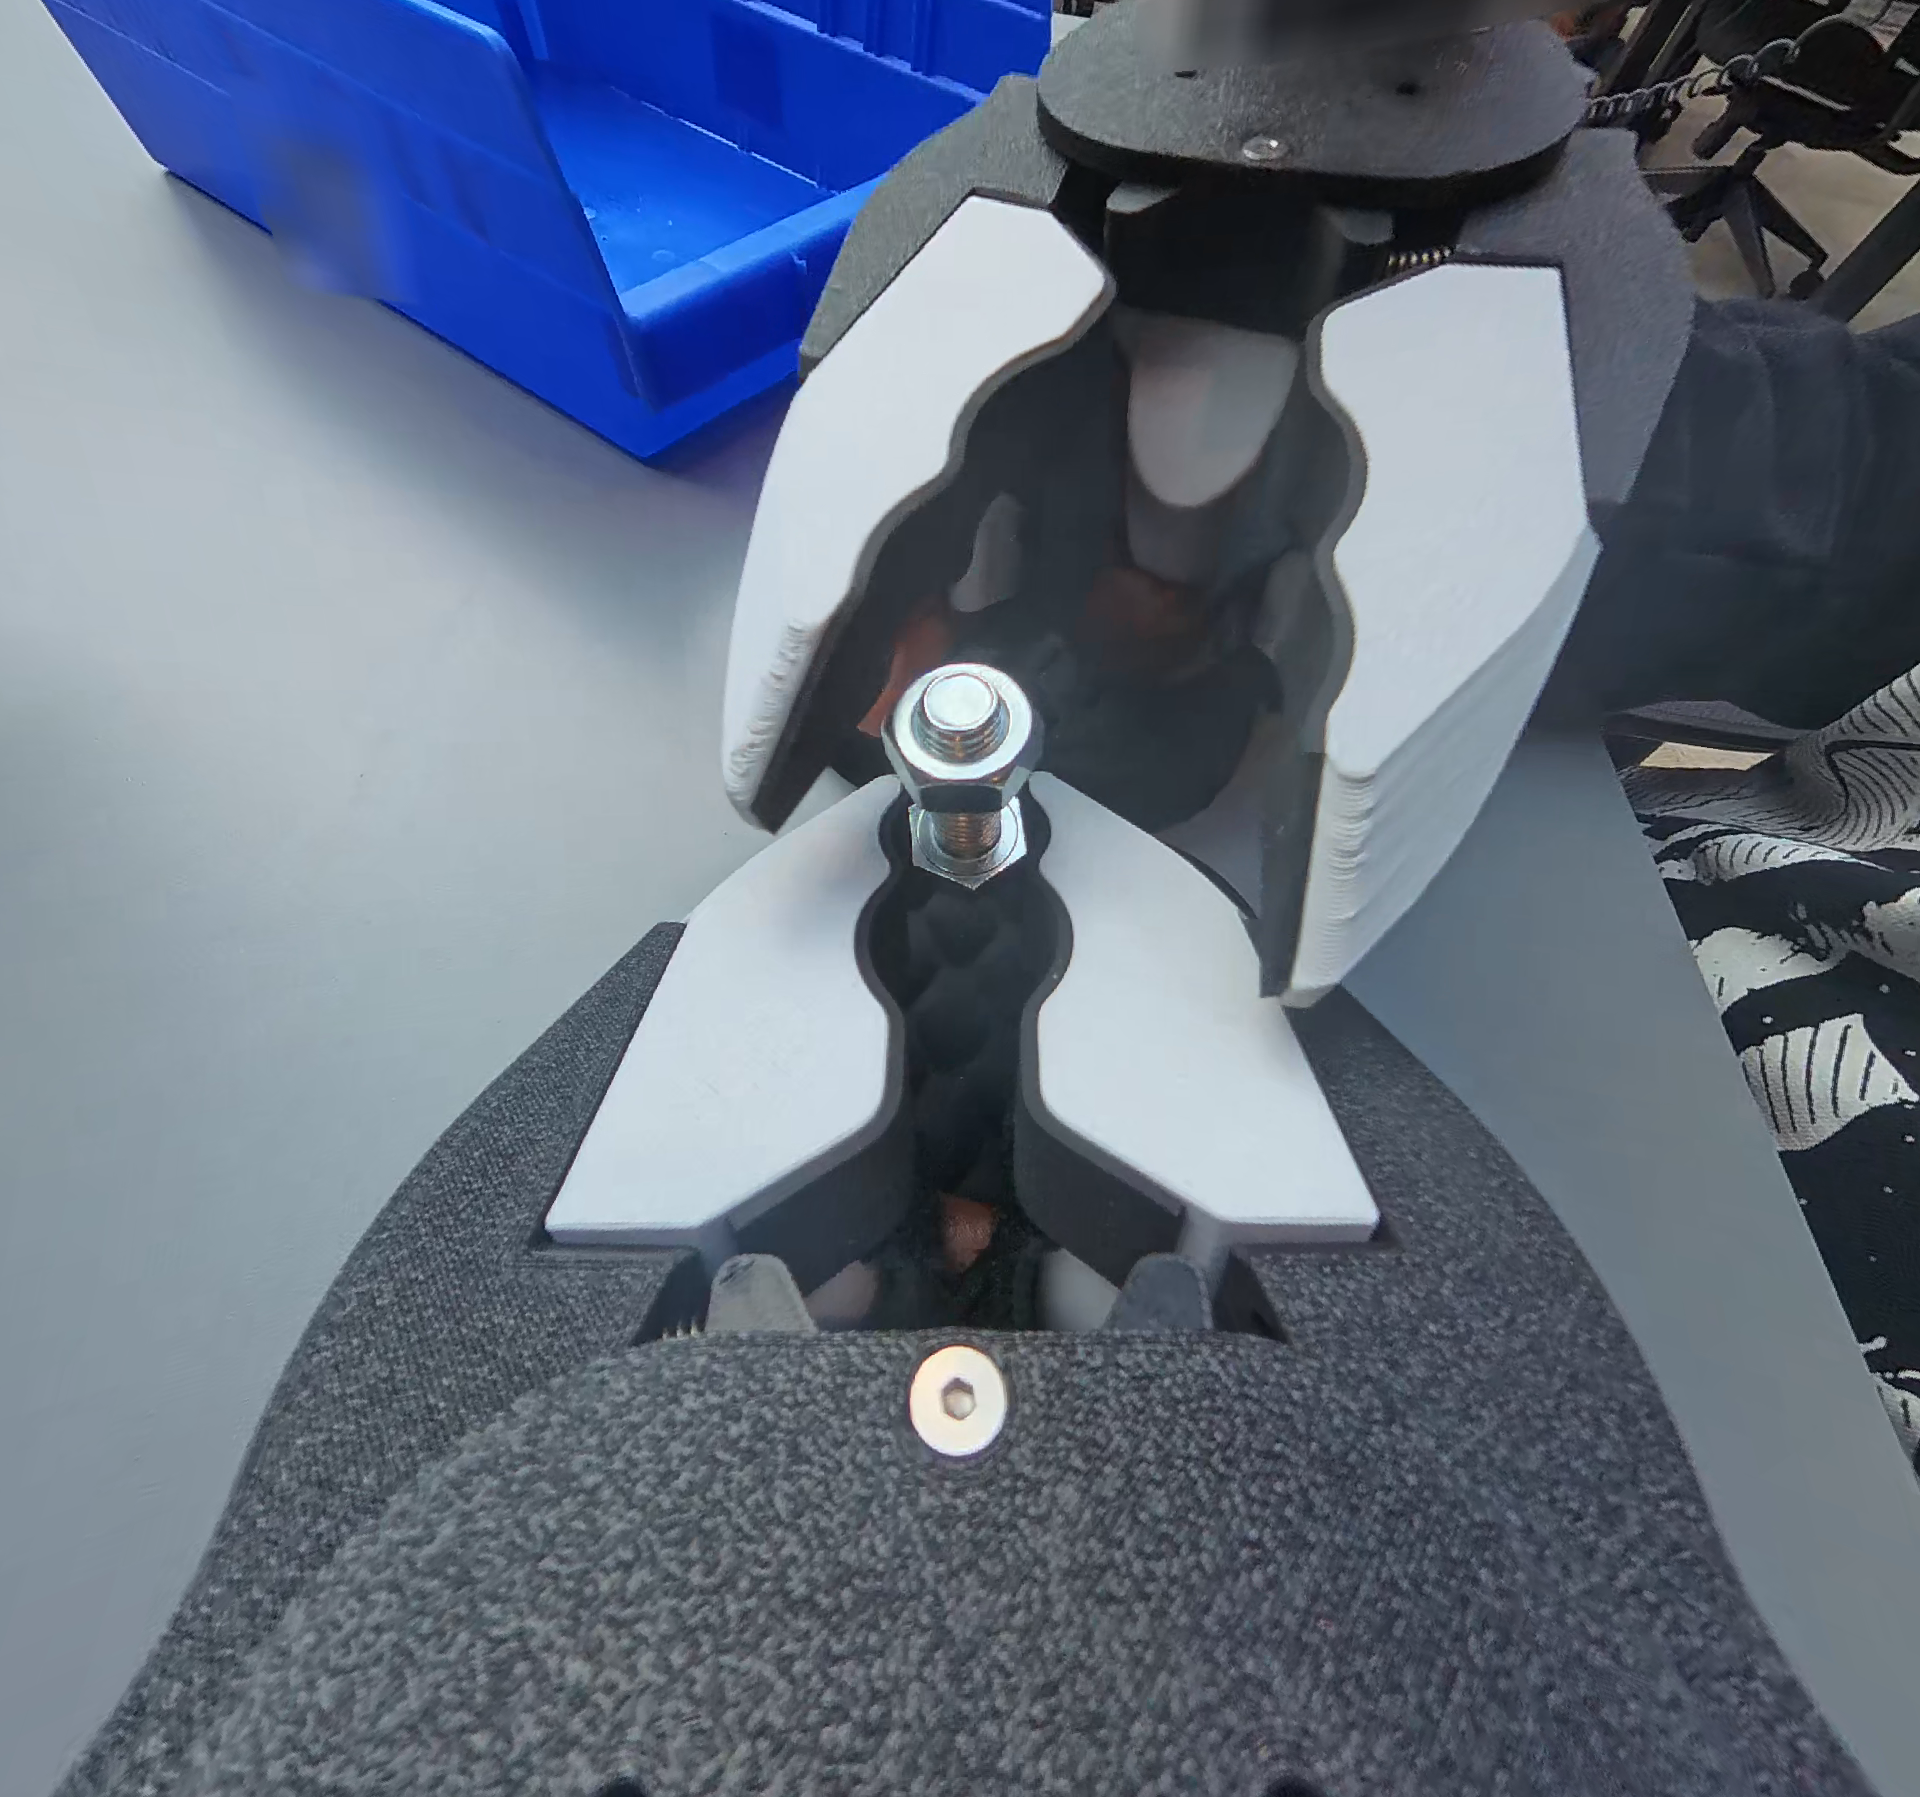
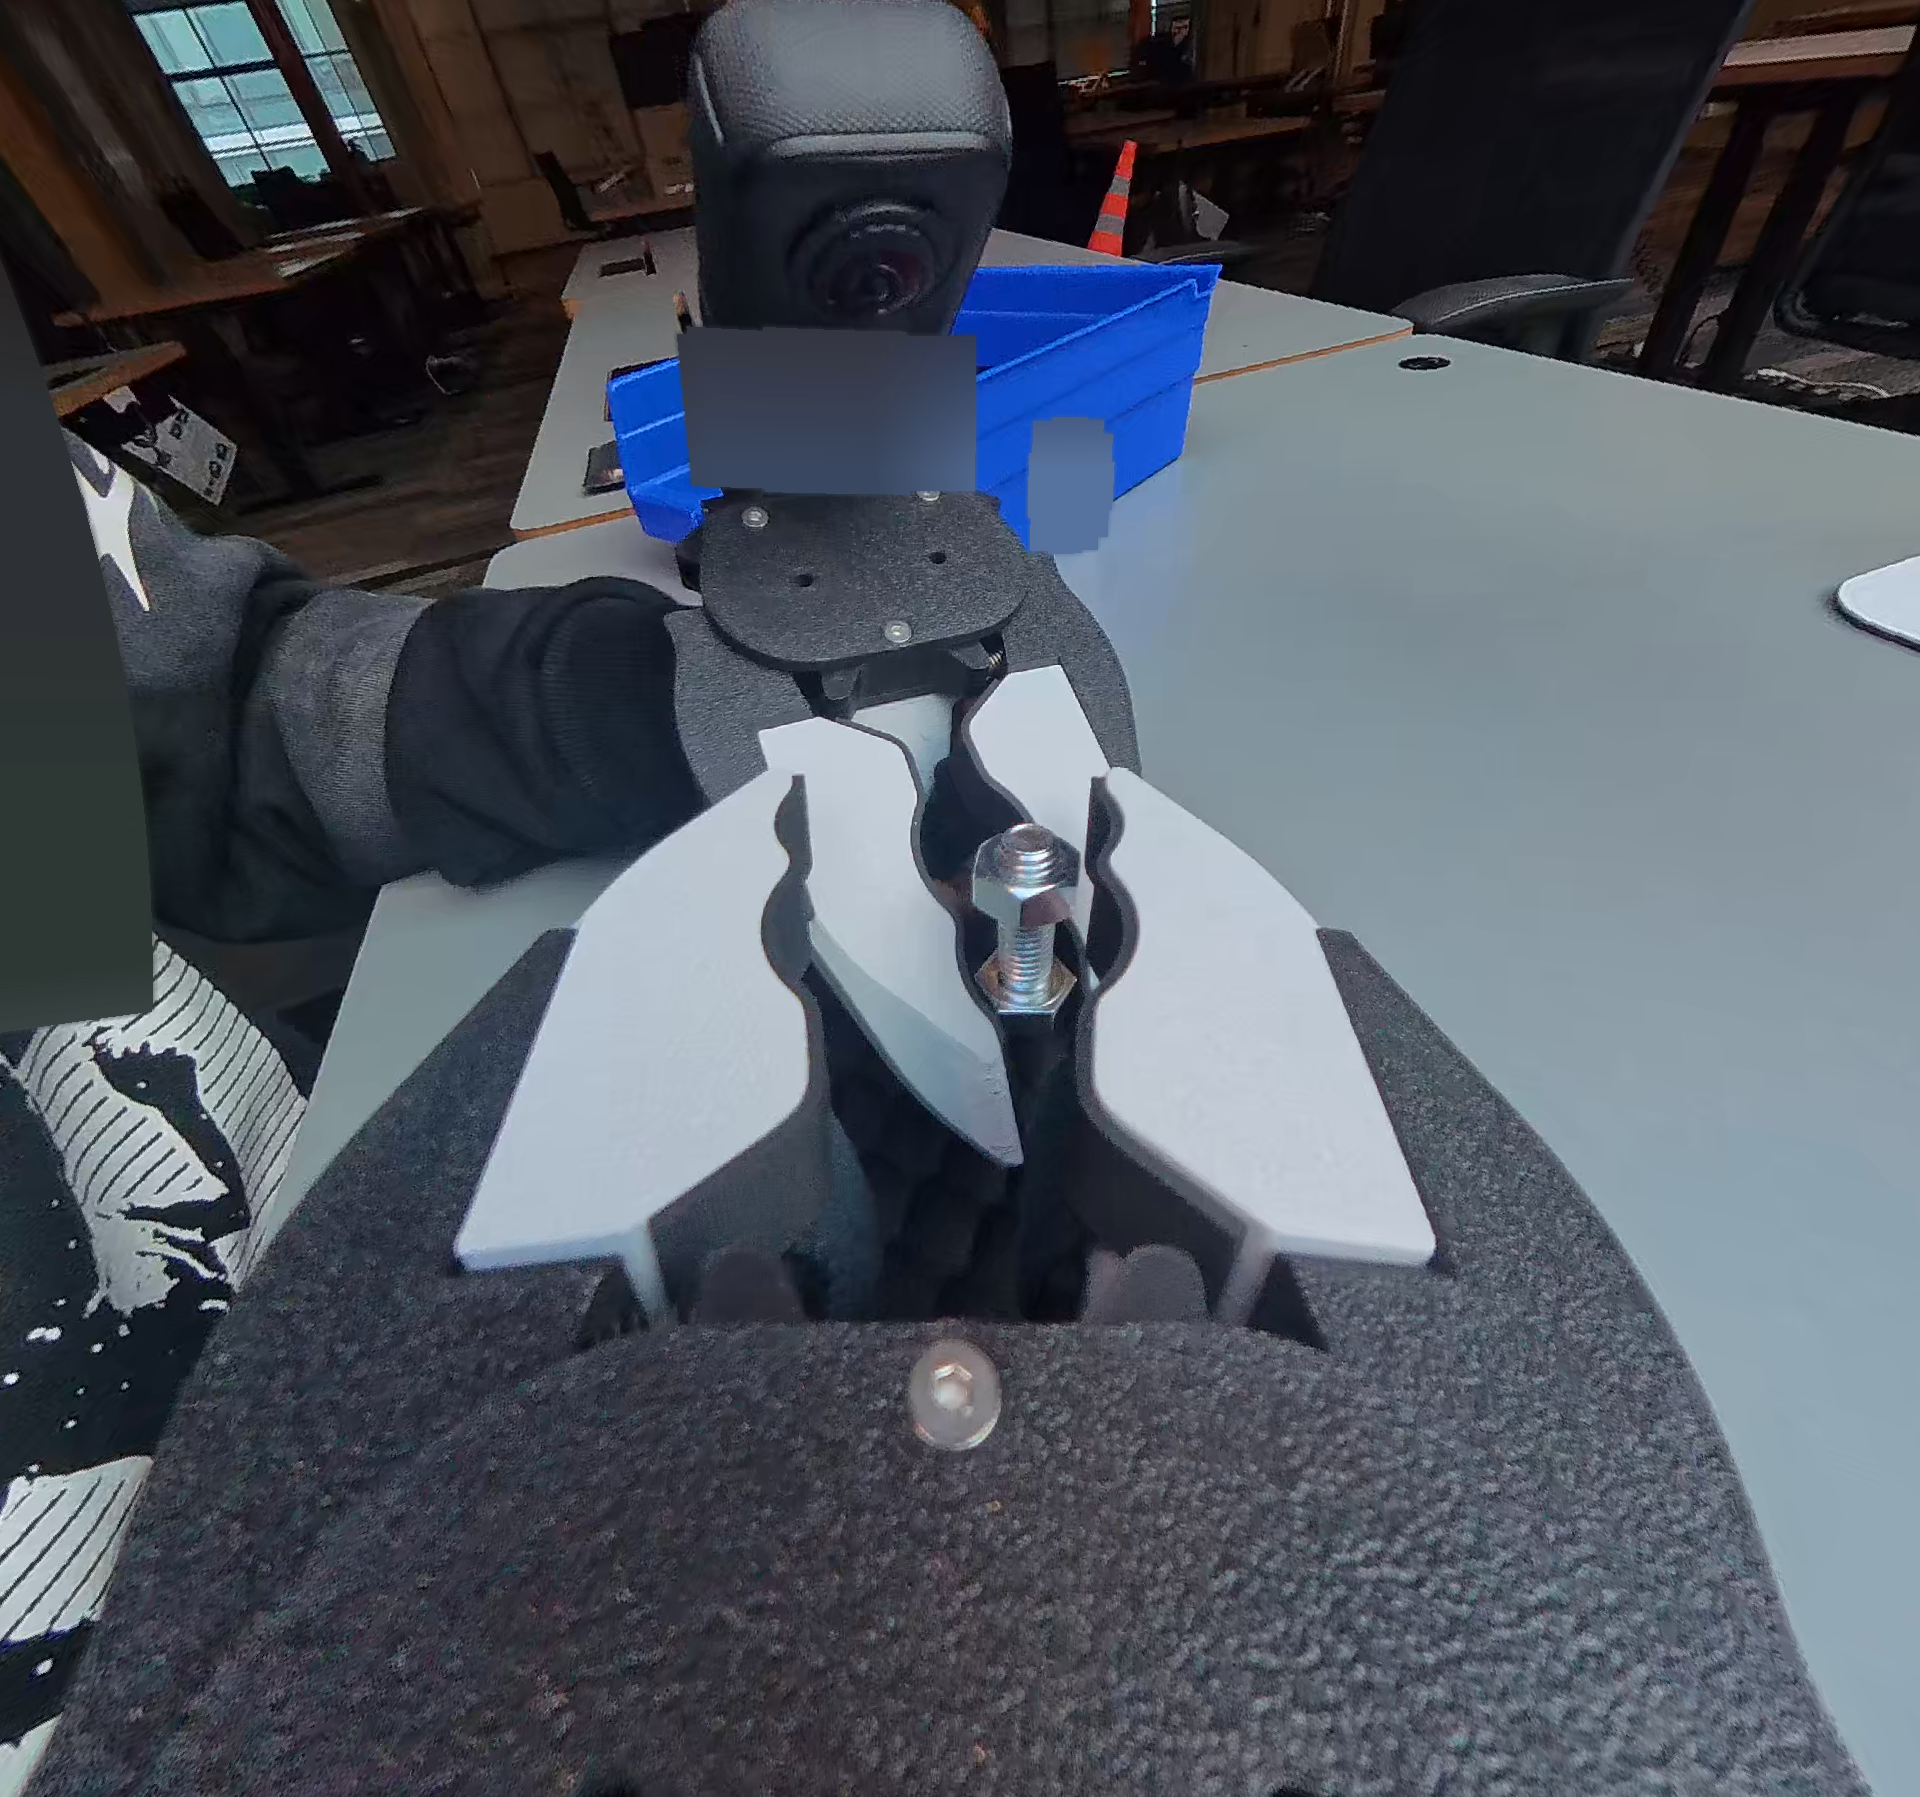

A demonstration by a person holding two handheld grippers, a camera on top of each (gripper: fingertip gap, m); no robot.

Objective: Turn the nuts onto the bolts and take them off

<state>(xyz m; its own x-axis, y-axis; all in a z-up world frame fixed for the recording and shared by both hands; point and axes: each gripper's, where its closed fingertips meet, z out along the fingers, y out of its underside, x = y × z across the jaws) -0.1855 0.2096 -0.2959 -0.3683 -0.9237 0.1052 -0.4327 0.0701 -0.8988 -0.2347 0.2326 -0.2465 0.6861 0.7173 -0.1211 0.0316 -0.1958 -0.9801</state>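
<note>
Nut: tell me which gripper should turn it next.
Right. The left gripper is shut on the bolt, holding it; the right gripper is open with the nut between its jaws.

Your table (image 1: 312, 812) is evenly, softly lit; edges bow fisheye-style, and the hall behind goes dim.

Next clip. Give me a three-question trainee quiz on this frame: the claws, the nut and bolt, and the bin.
1. True or false: the right claw is shut on the nut.
2. What does the left claw grip? A: the lower end of the bolt. B: the nut. C: nothing.
3. Fill in: the plastic bin on the table is coloured ___.
Key: 1 false; 2 A; 3 blue.
</note>
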